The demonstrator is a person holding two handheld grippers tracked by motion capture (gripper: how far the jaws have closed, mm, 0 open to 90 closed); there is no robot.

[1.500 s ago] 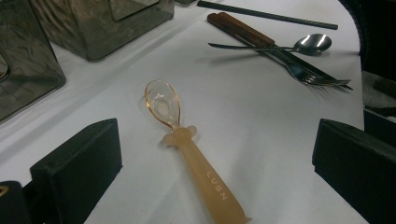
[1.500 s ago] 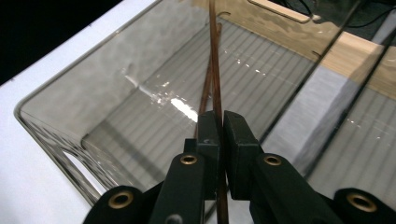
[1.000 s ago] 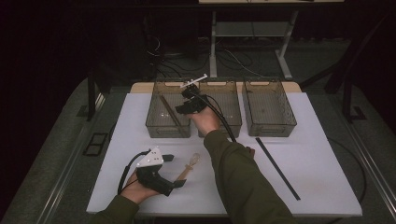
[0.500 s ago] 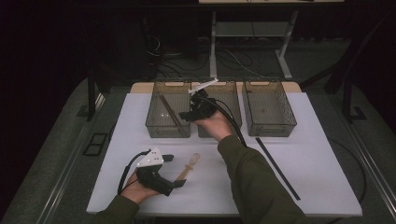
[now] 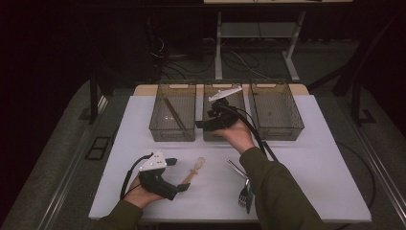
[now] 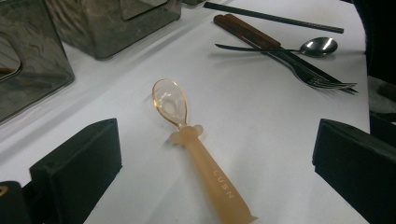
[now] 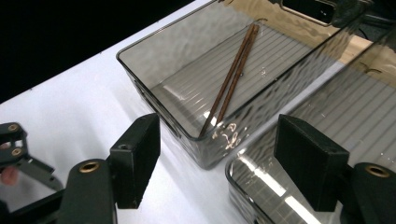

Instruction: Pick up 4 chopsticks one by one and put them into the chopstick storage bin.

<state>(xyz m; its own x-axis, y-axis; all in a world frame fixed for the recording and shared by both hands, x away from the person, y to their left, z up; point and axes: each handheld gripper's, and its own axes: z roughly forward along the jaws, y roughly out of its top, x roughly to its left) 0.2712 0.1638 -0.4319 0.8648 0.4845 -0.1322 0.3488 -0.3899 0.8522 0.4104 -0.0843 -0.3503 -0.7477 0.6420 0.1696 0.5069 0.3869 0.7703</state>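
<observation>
A translucent orange spoon (image 5: 196, 166) lies on the white table (image 5: 311, 158). My left gripper (image 5: 176, 175) rests at the front left, open, its jaws either side of the spoon's handle (image 6: 210, 172) without touching it. My right gripper (image 5: 201, 122) hovers over the front of the middle smoky bin (image 5: 213, 136). Its jaws have just been opening and hold nothing (image 7: 219, 140). A pair of brown chopsticks (image 7: 233, 79) lies in the left bin (image 5: 158, 129).
A third bin (image 5: 297, 127) stands at the back right. Right of the orange spoon lie a fork (image 6: 317, 79), a metal spoon (image 6: 317, 45), brown wooden handles (image 6: 247, 30) and a black chopstick (image 6: 275, 18). The person's right forearm (image 5: 273, 187) crosses above them.
My right gripper has moved rightward from the left bin to the front of the middle bin, and its jaws have opened wider. The left gripper and orange spoon have stayed put.
</observation>
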